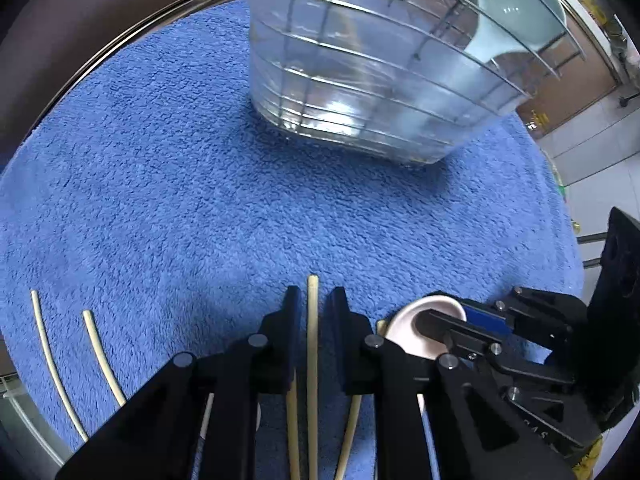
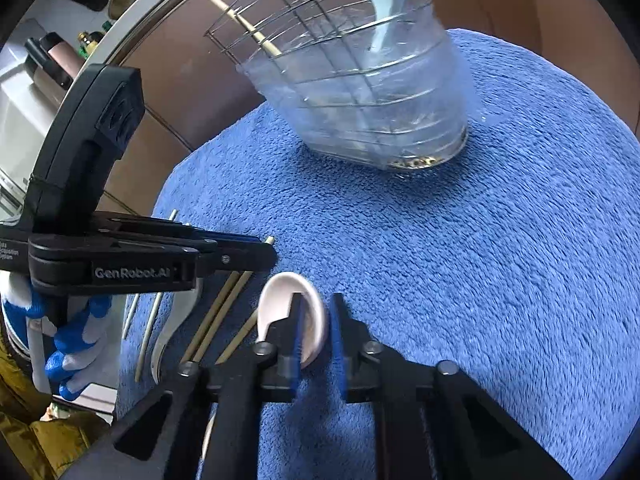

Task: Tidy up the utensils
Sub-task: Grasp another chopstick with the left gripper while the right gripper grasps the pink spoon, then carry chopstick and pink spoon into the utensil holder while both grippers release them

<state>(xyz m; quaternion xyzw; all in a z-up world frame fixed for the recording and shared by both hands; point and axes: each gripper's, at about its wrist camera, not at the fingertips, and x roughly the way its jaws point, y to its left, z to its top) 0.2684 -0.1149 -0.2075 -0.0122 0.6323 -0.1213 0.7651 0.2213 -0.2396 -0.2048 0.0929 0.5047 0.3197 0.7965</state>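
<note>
A pale chopstick (image 1: 312, 320) lies on the blue towel (image 1: 180, 180) between the fingers of my left gripper (image 1: 316, 296); a strip of towel shows on each side of it, so the jaws stand open around it. My right gripper (image 2: 317, 298) is shut on the rim of a pink spoon (image 2: 280, 300), one finger inside the bowl and one outside. In the left wrist view the same spoon (image 1: 404, 328) and right gripper (image 1: 452, 310) sit just right of my left fingers. In the right wrist view the left gripper (image 2: 272, 254) points down at the chopsticks (image 2: 224, 312).
A wire basket (image 1: 360, 80) with a clear liner stands on the far side of the towel, holding a light blue spoon (image 1: 516, 12) and a chopstick (image 2: 244, 24). Two loose chopsticks (image 1: 100, 360) lie at the left. A white spoon (image 2: 176, 320) lies by a gloved hand (image 2: 68, 352).
</note>
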